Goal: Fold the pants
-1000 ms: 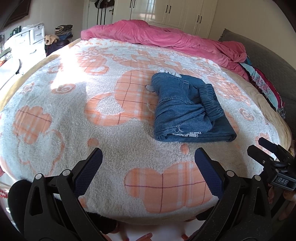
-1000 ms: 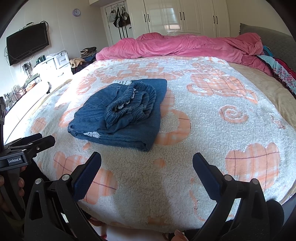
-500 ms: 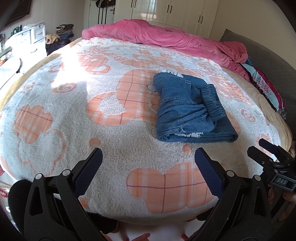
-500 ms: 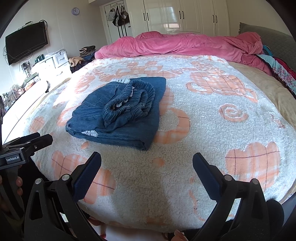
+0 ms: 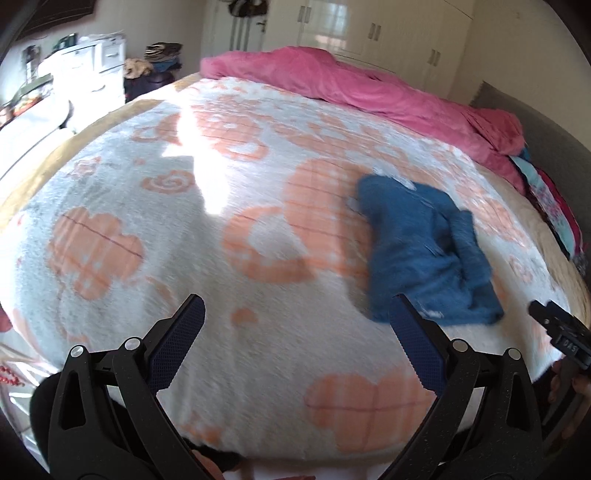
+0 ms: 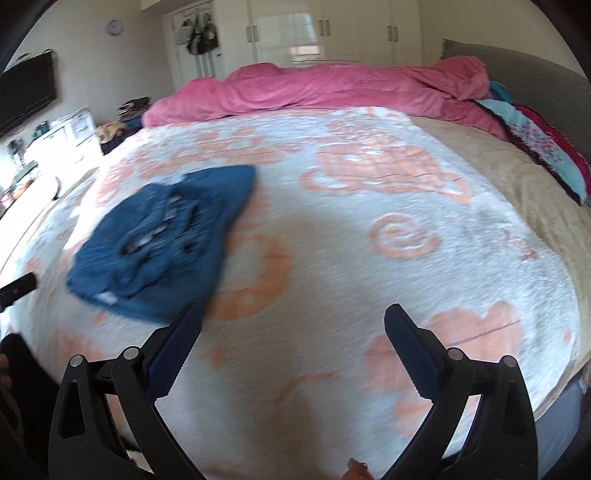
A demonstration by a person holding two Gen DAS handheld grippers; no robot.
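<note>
The blue denim pants [image 5: 424, 251] lie folded in a compact bundle on the white and orange fleece blanket [image 5: 221, 258], elastic waistband on top. In the right wrist view the pants [image 6: 166, 240] sit to the left. My left gripper [image 5: 295, 321] hangs open near the bed's front edge, left of the pants, holding nothing. My right gripper [image 6: 293, 325] is open too, right of the pants and clear of them. Both views are blurred by motion.
A pink duvet [image 5: 351, 85] is heaped along the far side of the bed. Patterned bedding [image 6: 535, 147] and a grey headboard [image 6: 535, 81] lie at the right. White drawers [image 5: 92, 70] stand to the left, wardrobes [image 6: 321, 33] behind.
Both grippers have swung quickly; the views are now blurred. The pants shifted right in the left wrist view and left in the right wrist view. The pants themselves stay put.
</note>
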